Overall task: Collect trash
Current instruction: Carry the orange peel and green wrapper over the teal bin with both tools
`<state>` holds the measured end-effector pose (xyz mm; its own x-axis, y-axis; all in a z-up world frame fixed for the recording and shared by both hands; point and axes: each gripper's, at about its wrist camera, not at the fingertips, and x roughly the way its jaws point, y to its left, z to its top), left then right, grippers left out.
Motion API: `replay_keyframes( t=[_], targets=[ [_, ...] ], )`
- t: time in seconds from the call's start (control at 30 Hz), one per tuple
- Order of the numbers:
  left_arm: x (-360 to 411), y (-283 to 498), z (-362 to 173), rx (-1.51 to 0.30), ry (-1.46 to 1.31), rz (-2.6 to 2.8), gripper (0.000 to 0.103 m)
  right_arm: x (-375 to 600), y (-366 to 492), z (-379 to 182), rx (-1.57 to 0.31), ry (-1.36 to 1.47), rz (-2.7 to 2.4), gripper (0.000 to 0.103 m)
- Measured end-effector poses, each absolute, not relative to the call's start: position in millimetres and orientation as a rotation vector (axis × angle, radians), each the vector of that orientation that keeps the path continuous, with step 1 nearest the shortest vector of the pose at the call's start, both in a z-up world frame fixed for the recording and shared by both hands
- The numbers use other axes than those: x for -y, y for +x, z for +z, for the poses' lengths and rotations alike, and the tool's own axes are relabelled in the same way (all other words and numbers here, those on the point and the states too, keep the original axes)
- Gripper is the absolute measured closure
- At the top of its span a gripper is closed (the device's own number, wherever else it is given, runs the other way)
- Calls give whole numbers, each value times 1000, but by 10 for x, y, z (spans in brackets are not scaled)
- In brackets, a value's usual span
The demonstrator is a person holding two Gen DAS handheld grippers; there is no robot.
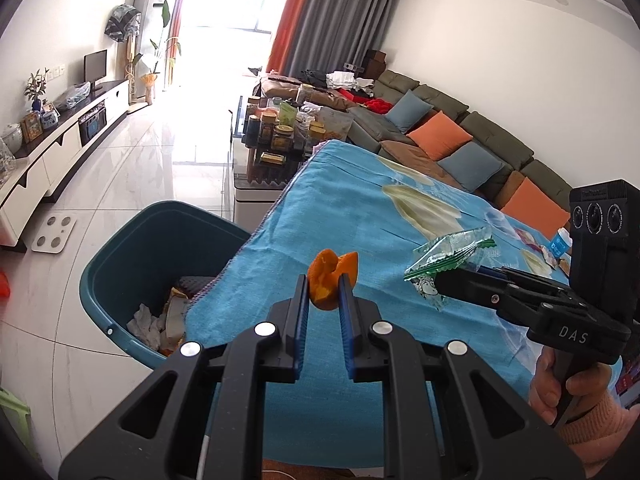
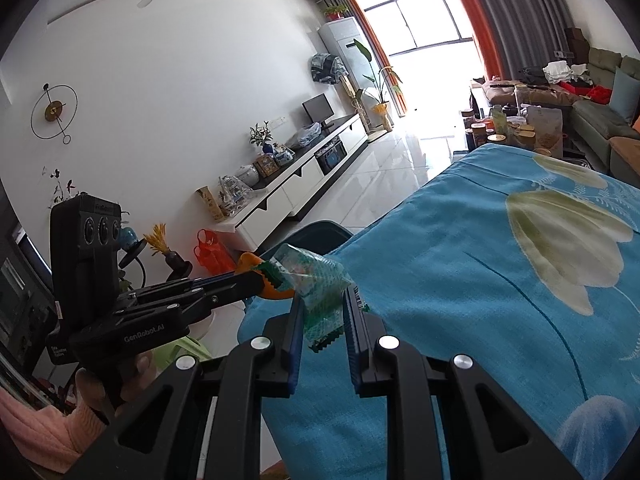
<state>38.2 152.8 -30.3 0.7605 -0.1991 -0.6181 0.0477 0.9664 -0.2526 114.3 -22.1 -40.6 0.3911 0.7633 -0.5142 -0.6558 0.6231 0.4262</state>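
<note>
a piece of orange peel (image 1: 331,280) is clamped between the blue pads of the left gripper (image 1: 325,294), jaws nearly closed on it, and it's held up off the blue flowered cloth (image 1: 360,208) that covers the table. in the right wrist view the same peel (image 2: 256,276) is seen poking out of the left gripper's tip (image 2: 260,278), mostly hidden behind the wrapper.

the right gripper (image 2: 323,314) is pinched down on a crumpled clear wrapper with green zigzag edges (image 2: 320,288), so the jaws are only a narrow gap apart with the plastic squashed between them. from the left wrist camera that wrapper (image 1: 448,254) is seen sticking out ahead of the right gripper (image 1: 440,284), also lifted clear of the cloth. both bits of trash are carried close together near the table's edge, almost side by side.

a teal bin (image 1: 132,264) is parked on the floor right against the table edge, below and to the left of the peel in the left wrist view. crumpled tissue (image 1: 146,320) and some other scraps are already piled inside it. only its rim (image 2: 320,229) is visible in the right wrist view, just past the cloth's edge.

a hand (image 1: 560,384) in a pink sleeve is wrapped around the right gripper's handle, and the other hand (image 2: 120,380) is seen on the left one. a few more small items (image 1: 558,246) are left on the cloth at the far right, too small to make out.
</note>
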Motion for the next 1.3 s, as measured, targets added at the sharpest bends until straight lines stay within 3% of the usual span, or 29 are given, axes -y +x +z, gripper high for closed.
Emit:
replay_keyframes(
  t=[1.3],
  targets=[
    [-1927, 396, -262, -666, -258, -35, 88, -409, 1254, -343, -759, 74, 996, 85]
  ],
)
